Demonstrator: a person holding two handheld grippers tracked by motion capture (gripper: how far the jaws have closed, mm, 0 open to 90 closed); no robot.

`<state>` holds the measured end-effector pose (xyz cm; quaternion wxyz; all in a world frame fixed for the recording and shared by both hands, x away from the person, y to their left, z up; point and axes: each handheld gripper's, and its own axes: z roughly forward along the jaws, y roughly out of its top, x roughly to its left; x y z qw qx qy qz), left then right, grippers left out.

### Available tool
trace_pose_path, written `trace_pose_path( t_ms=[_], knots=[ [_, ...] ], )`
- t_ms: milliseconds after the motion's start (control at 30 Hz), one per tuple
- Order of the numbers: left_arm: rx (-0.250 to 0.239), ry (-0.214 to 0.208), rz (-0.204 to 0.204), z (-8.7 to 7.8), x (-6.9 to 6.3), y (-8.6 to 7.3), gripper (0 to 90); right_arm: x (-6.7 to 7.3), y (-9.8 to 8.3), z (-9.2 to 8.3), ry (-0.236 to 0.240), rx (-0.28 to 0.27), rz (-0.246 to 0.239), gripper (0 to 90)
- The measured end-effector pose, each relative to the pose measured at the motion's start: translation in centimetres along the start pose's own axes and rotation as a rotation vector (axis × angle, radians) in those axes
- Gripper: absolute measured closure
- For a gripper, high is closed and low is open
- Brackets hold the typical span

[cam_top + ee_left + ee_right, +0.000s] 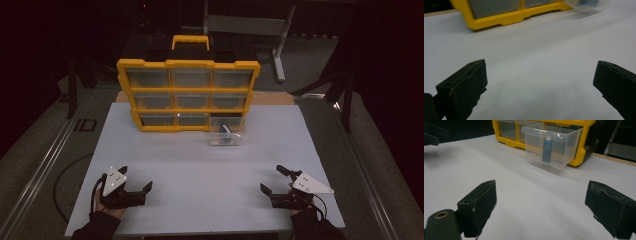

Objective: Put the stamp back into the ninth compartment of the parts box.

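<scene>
Looked like the very start: both tongs, left (136,181) and right (272,179), gaped wide and held nothing, parked near the desk's (200,165) front corners. Probably needed a reach next toward the clear drawer (227,136) with the blue piece (547,150), pulled out before the yellow organizer (187,95) at the far edge.

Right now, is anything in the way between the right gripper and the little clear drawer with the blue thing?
No. Bare white table lies between the right gripper and the clear drawer; its jaws stand open.

The left tool (541,82) is hovering wide open over the white worktop (544,50), facing the yellow organizer (509,17) lying far left.
</scene>
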<state>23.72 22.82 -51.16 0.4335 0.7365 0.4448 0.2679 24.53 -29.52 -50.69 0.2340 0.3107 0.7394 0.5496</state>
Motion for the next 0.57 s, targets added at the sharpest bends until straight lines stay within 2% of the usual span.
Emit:
trace_pose_path(
  t_ms=[200, 433, 567],
  knots=[
    [-0.026, 0.052, -0.025, -0.14, 0.35, -0.26, 0.0, -0.02, -0.07, 0.07, 0.002, 0.005, -0.001, 10.3],
    [-0.037, 0.063, -0.023, -0.03, 0.25, -0.49, 0.1, -0.03, -0.15, 0.13, 0.001, 0.01, 0.003, 10.3],
    [-0.052, 0.084, -0.015, -0.16, 0.12, -0.43, 0.0, -0.06, -0.16, 0.13, 0.001, 0.009, 0.006, 10.4]
  ],
)
